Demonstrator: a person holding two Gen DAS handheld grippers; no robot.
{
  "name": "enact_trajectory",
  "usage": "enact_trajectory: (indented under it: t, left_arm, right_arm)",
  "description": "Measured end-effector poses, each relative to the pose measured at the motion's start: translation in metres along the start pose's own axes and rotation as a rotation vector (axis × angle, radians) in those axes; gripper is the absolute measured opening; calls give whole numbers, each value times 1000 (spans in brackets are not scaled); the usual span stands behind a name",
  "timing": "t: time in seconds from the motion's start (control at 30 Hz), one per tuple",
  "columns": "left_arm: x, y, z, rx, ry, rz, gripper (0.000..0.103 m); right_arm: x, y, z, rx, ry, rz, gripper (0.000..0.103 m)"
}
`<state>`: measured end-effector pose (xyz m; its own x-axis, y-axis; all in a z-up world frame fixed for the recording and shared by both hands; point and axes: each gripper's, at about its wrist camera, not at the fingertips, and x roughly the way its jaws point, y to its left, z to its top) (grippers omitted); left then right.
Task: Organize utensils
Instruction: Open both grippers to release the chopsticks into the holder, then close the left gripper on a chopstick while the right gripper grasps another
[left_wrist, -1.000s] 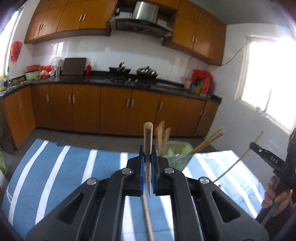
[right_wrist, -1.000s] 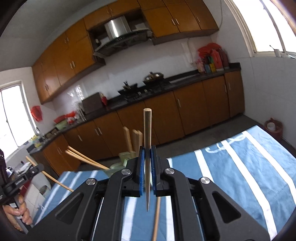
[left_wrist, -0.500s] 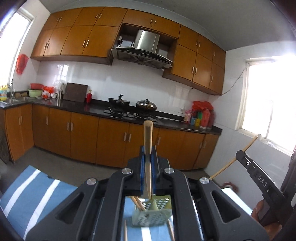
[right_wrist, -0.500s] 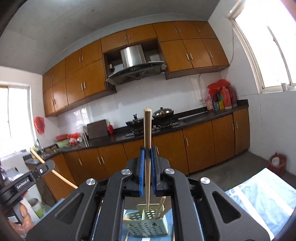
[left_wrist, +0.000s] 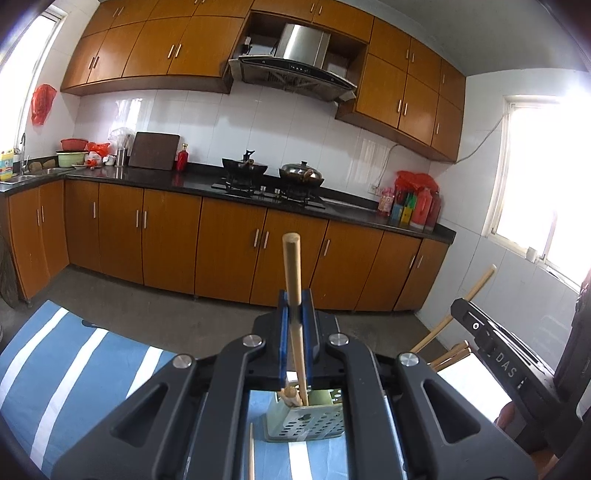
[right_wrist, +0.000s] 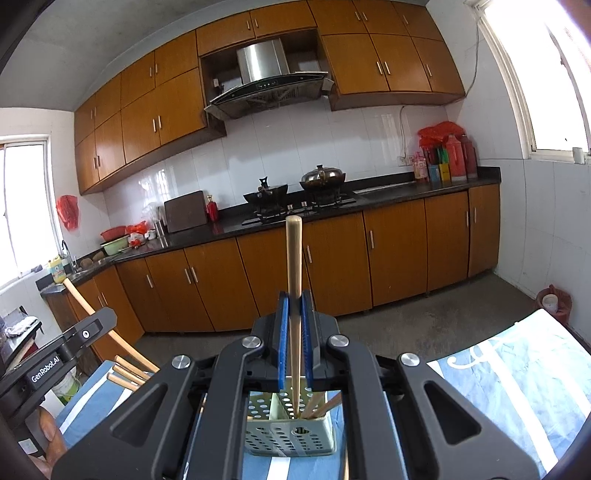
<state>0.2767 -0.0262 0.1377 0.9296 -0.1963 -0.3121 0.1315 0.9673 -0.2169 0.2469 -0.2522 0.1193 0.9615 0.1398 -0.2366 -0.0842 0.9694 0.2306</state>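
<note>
My left gripper (left_wrist: 294, 310) is shut on a wooden chopstick (left_wrist: 292, 269) held upright, its lower end inside the pale green perforated utensil holder (left_wrist: 306, 421) below. My right gripper (right_wrist: 294, 310) is shut on another wooden chopstick (right_wrist: 294, 258), also upright, with its lower end in the same holder (right_wrist: 291, 435). Several wooden utensils (right_wrist: 321, 404) stand in the holder. The right gripper body (left_wrist: 495, 354) shows at the right of the left wrist view; the left gripper body (right_wrist: 62, 350) shows at the left of the right wrist view.
The holder stands on a blue and white striped cloth (left_wrist: 66, 373), also in the right wrist view (right_wrist: 509, 380). A loose chopstick (left_wrist: 251, 454) lies on the cloth near the holder. Kitchen cabinets (left_wrist: 229, 251) and a stove (right_wrist: 295, 210) are behind.
Both grippers have tilted up from the cloth and come over the holder. Both chopsticks now reach down into the holder, lower than half a second ago.
</note>
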Motion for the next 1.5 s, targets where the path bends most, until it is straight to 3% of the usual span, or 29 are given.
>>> enact_trajectory:
  t: [0.1,0.17,0.4,0.5,0.67,0.8,0.93,1.1,1.27,1.37,1.5]
  left_arm:
    - [-1,2,0,-1,0,6,9]
    - [-5,3,1,-6,-6,2,10]
    - [-41,13,6,-34,-37,-12,16]
    - [-61,22,-2,-33,-24,-2,19]
    - [-76,47,-47,6,70,62,23]
    - [-56,71,-106,36,242,137,23]
    - [-40,88,-156,19,393,155,23]
    - [-32,87,-190,9,483,121,23]
    - [-29,79,-203,3,519,83,24]
    - [-24,74,-205,3,524,62,26]
    - [-17,63,-209,22,533,49,26]
  right_arm:
    - [-6,-1,5,1,-4,-2,12]
    - [-13,-3,8,0,-19,-6,26]
    - [-53,-18,16,14,-60,-30,27]
    - [-72,-35,4,34,-33,-56,29]
    - [-78,-63,-45,26,105,-123,29]
    - [-61,-82,-102,76,280,-139,29]
    - [-41,-74,-151,103,425,-91,29]
    - [-18,-40,-200,36,559,-48,29]
    - [-5,-28,-219,-12,600,-70,28]
    - [1,-27,-224,-28,614,-91,12]
    - [-1,-39,-221,-2,598,-101,8]
